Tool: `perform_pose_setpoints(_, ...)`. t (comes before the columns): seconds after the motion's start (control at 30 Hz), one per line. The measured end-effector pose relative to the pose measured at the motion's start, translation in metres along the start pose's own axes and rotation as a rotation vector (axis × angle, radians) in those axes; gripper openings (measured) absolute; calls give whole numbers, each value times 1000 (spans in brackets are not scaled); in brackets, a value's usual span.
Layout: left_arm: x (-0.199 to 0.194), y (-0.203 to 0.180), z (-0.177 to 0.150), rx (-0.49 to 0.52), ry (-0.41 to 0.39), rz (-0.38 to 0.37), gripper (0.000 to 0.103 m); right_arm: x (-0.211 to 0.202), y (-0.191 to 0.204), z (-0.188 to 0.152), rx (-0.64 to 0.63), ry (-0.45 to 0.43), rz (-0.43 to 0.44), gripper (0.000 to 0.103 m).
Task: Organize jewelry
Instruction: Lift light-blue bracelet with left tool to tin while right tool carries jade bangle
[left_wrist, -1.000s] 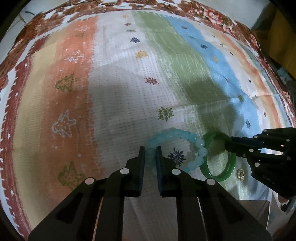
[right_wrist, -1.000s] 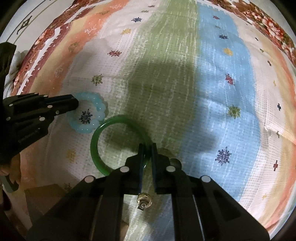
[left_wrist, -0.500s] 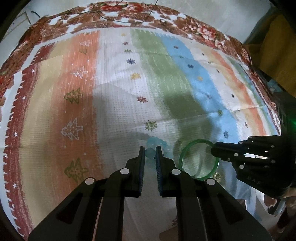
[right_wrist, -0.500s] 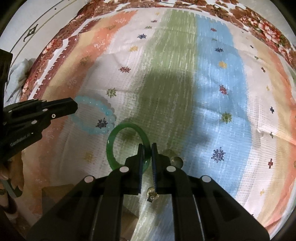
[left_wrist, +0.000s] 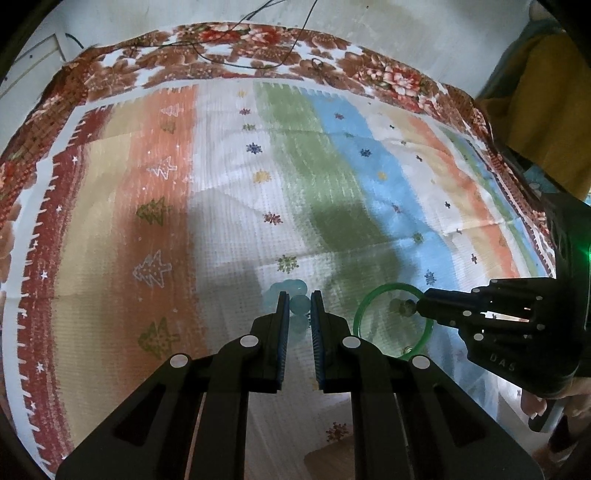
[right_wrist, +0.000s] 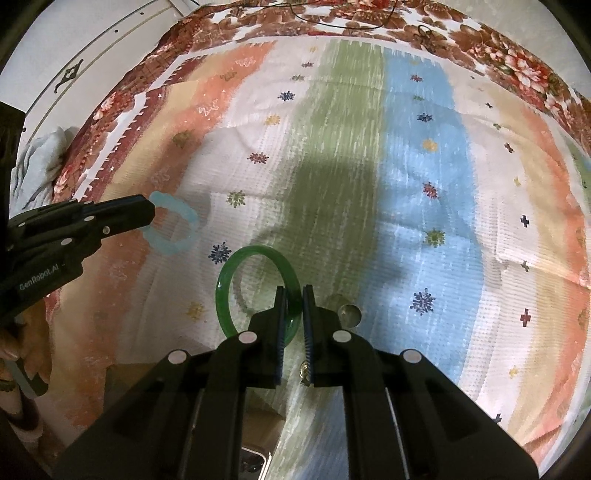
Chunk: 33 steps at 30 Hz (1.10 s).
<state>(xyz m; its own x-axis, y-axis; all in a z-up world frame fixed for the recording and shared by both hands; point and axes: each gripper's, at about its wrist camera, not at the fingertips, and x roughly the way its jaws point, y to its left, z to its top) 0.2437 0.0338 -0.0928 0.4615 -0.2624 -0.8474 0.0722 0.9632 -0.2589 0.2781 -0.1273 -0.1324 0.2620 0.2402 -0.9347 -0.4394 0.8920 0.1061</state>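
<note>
1. My left gripper is clamped on the pale blue bead bracelet, which hangs clear above the striped cloth.
2. My right gripper is clamped on the green bangle, also clear of the cloth.
3. Done: both pieces picked up.
4. Left: placing them; I see no storage spot for certain.
5. Small metallic pieces lie on the cloth, uncollected.

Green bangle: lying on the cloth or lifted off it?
Lifted. The right gripper is shut on the green bangle, which hangs on edge above the striped cloth.
</note>
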Motion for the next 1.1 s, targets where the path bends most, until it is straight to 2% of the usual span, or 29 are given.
perform_pose_setpoints(0.53,-27,-21,-5,38,-32,3,11,-28,10,-7,-15,-47,-11,10)
perform_pose_setpoints(1.1,-65,-33,-34,47,-66,-7,11,-59,26,-29,-21,-101,9,10)
